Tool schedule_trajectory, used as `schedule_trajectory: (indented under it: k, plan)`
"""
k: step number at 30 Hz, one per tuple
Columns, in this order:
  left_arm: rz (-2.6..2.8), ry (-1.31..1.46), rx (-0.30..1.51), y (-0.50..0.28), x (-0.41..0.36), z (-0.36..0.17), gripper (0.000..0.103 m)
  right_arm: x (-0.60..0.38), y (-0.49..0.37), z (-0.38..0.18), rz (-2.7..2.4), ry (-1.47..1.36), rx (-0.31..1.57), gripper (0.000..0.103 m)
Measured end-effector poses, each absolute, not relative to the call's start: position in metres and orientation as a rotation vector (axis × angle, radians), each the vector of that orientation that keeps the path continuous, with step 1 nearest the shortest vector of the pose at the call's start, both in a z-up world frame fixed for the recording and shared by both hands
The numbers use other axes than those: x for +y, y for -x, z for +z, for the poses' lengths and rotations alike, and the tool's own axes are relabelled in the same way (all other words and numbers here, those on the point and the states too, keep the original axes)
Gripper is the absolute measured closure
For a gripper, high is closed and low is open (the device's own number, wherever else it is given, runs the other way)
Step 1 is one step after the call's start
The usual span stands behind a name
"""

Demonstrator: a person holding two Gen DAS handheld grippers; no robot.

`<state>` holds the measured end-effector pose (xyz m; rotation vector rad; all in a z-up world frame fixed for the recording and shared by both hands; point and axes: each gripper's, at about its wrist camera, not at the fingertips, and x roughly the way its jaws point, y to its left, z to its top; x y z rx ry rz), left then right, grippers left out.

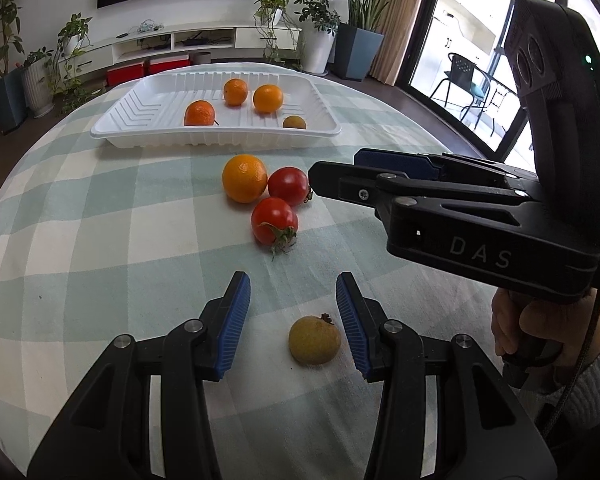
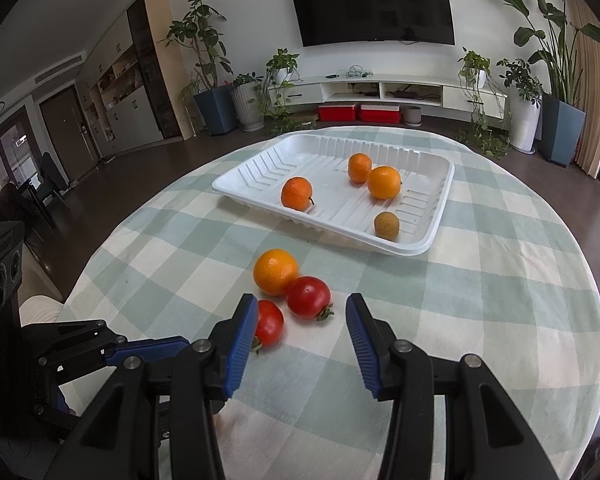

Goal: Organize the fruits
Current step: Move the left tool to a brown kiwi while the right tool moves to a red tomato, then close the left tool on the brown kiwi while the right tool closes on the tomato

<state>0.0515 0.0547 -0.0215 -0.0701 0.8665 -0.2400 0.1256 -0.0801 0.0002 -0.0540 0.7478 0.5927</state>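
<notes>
Currently, step: left gripper point(image 1: 293, 308) lining up on the small round yellow-brown fruit point(image 1: 314, 339) lying on the green-and-white checked tablecloth point(image 1: 100, 240); judged a pre-grasp, nothing lifted yet.
Left tool state: jaws apart, blue ribbed pads point(image 1: 232, 320) clear of the fruit, holding nothing.
Target place: between the left jaws but off-centre, just beside the right-hand pad, wide gap on the other side.
Do it well: shift the tool toward its own right until the fruit sits mid-gap, go lower so the pads meet its widest part, then close gently; the skin looks soft.
Watch: the fruit is round and loose, so a one-sided touch would likely roll it away; its dark stem stub points away from the tool.
Right tool state: right gripper point(image 2: 302, 328) released, empty, jaws apart above the cloth.
Right tool surroundings: two glossy red tomatoes point(image 2: 308, 297) just ahead of its tips, one partly behind its left pad; a round orange citrus fruit point(image 2: 275, 271) touches them beyond.
Destination: white ribbed plastic tray point(image 1: 116, 132) well ahead of both tools, already holding three oranges and one similar brownish fruit.
Clearance: the right tool hangs close beside the left's path to the tray; lift before heading forward.
Progress guess: about half, four pieces still on the cloth.
</notes>
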Motion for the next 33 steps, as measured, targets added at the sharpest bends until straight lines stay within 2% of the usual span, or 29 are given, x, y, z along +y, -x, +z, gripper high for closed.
schedule_trajectory:
  k: [33]
  plan:
    - [-0.244,0.025,0.904,-0.046,0.046,-0.039,0.06,-0.068,-0.115,-0.005,0.631,0.077,0.767,0.053]
